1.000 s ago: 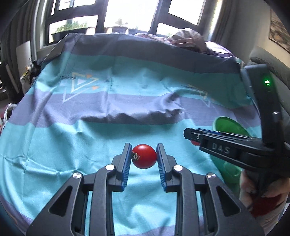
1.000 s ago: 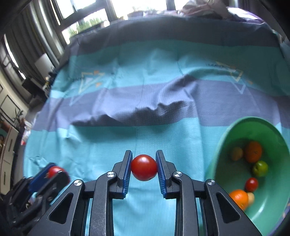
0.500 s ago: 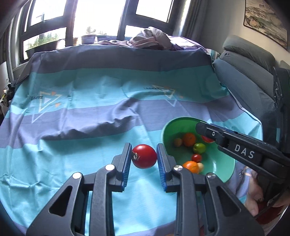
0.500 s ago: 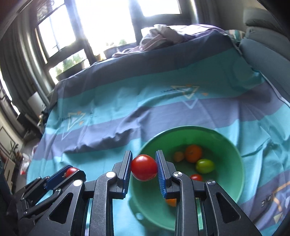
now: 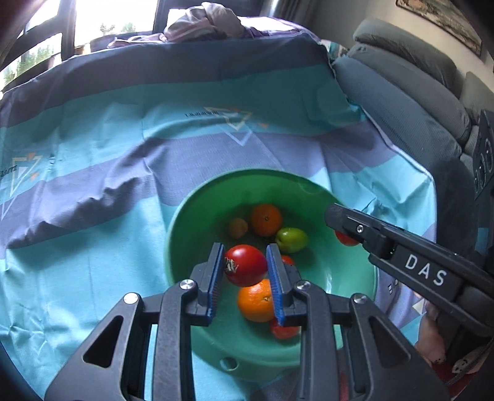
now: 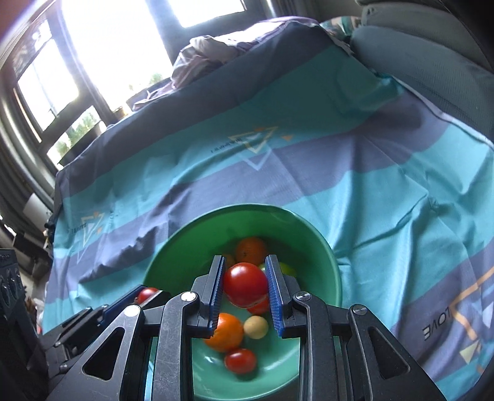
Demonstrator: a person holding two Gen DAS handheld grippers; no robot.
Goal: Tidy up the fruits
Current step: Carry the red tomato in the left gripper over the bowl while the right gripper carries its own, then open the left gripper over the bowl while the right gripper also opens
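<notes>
My left gripper (image 5: 245,265) is shut on a red tomato (image 5: 245,265) and holds it above the green bowl (image 5: 191,209). My right gripper (image 6: 245,285) is shut on another red tomato (image 6: 245,283), also above the green bowl (image 6: 311,234). The bowl holds several fruits: oranges (image 5: 265,219), a green fruit (image 5: 291,240), small red tomatoes (image 6: 240,360) and a pale round fruit (image 6: 255,327). The right gripper shows from the side in the left wrist view (image 5: 345,228); the left gripper shows at the lower left of the right wrist view (image 6: 145,294).
The bowl sits on a table covered with a teal and purple striped cloth (image 5: 92,172). A grey sofa (image 5: 410,89) stands to the right. A heap of cloth (image 5: 200,24) lies at the far edge by the windows.
Both grippers have moved right with their tomatoes, from over the bare cloth to above the bowl. The bowl now lies straight ahead in both views.
</notes>
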